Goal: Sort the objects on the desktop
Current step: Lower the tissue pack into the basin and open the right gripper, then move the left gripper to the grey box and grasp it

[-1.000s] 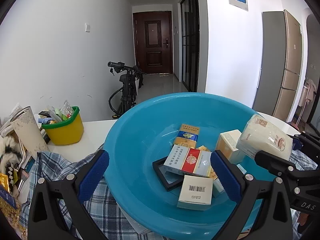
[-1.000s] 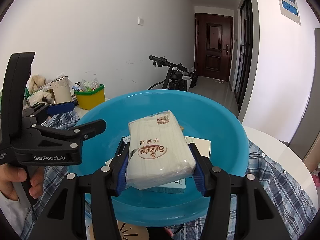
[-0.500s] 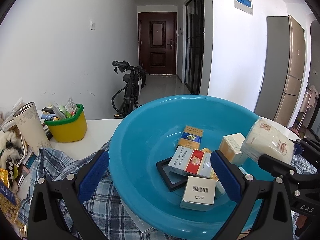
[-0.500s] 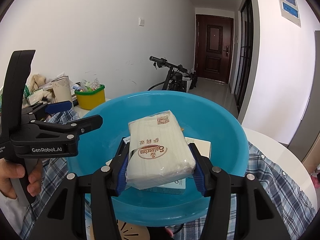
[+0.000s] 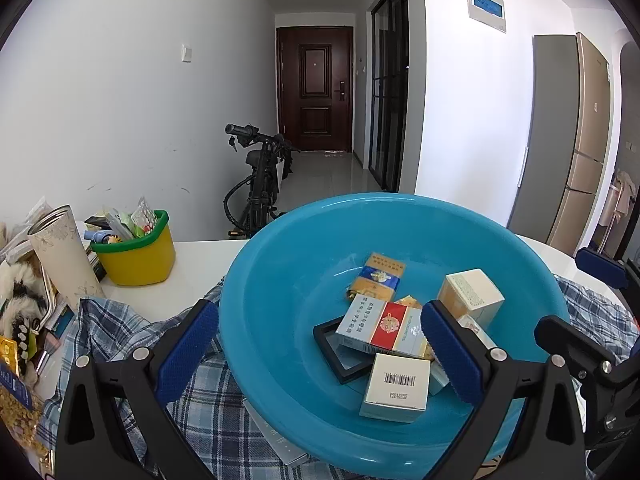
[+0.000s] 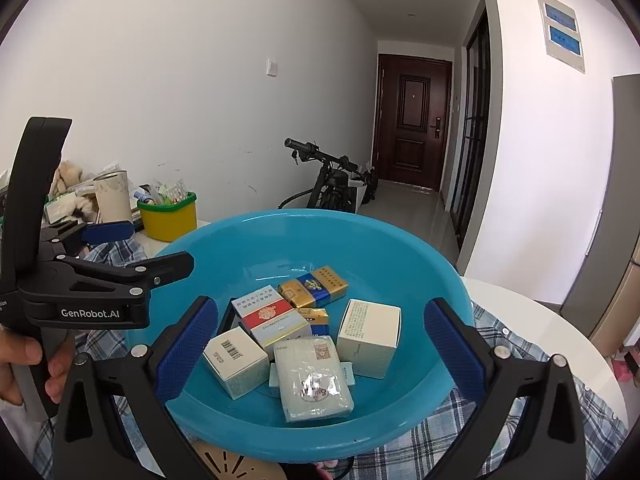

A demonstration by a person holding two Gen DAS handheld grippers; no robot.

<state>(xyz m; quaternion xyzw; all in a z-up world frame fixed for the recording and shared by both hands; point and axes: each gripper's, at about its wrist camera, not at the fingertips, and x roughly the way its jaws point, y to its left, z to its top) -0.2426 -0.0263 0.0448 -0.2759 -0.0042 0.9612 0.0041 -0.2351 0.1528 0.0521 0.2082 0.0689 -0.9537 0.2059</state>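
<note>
Right gripper (image 6: 320,344) jaws wide, tissue pack (image 6: 314,376) lying free between them in blue basin (image 6: 400,248); left gripper (image 5: 320,344) jaws wide, empty

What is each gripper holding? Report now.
Left gripper: open, holding nothing.
Right gripper: open, holding nothing; tissue pack lies in the basin.

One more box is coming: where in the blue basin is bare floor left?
Free: the basin bottom on the far side, behind the gold-blue pack, and its left slope. Crowded: the near middle, where tissue pack, barcode box and cream box cluster.
</note>
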